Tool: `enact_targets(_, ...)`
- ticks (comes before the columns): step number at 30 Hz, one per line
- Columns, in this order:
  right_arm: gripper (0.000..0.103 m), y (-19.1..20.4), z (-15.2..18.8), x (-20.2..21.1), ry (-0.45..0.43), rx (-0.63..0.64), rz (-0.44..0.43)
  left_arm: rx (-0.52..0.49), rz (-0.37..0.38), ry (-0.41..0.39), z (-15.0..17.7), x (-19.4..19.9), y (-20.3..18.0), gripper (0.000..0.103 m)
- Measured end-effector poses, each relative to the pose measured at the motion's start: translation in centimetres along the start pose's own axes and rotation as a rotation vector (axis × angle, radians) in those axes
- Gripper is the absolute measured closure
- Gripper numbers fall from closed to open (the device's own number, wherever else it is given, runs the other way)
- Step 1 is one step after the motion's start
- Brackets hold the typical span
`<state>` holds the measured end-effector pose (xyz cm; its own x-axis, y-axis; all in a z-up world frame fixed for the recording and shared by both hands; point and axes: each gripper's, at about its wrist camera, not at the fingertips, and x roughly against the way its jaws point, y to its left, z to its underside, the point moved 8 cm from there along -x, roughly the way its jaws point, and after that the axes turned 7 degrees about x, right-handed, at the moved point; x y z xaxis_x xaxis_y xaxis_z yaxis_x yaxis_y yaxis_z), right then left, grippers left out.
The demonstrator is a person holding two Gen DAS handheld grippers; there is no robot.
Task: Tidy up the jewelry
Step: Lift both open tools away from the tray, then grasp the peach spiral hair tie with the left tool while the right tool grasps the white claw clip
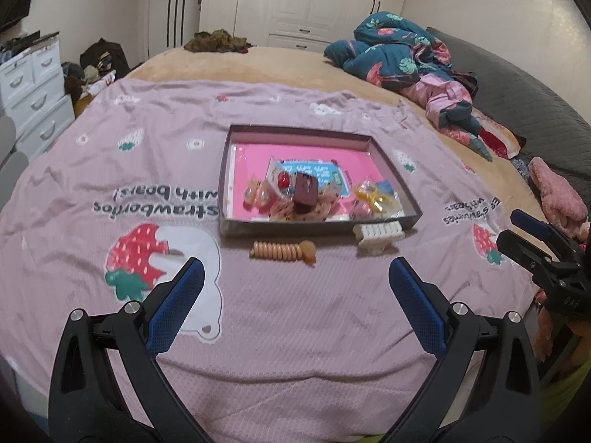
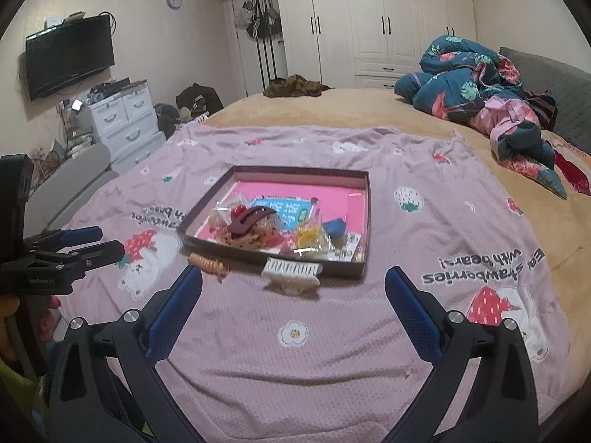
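A shallow dark tray (image 1: 295,131) (image 2: 295,171) with a pink floor lies on the pink strawberry blanket (image 1: 295,339). Inside it sit a dark red hair claw (image 1: 304,190) (image 2: 251,217), yellow pieces (image 1: 375,195) and several small packets. Just outside its near wall lie a peach spiral hair tie (image 1: 282,251) (image 2: 207,262) and a white claw clip (image 1: 376,234) (image 2: 291,271). My left gripper (image 1: 295,271) (image 2: 109,241) hovers open a short way before the hair tie, holding nothing. My right gripper (image 2: 293,278) (image 1: 511,227) is open and empty, just short of the white clip.
A crumpled blue floral quilt (image 1: 399,51) (image 2: 476,81) lies at the bed's far right, and a pink fuzzy item (image 1: 557,192) near the right edge. White drawers (image 2: 125,118) and a wall TV (image 2: 70,61) stand left of the bed. A hand (image 2: 14,317) grips the left tool.
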<state>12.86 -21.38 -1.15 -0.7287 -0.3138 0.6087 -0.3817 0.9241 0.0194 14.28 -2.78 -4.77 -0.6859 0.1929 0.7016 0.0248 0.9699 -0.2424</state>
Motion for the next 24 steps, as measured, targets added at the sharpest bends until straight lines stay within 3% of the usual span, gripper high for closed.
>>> enact_targets(12,0.004,-0.2,3.7,-4.5,0.095,-0.002,0.007,-0.001,-0.048,0.099,2.8,-5.0,1.5,0.009)
enact_targets(24,0.004,-1.3,5.3,-10.0,0.177,-0.029,0.012,0.009,-0.048,0.183,2.6,-11.3,1.6,0.009)
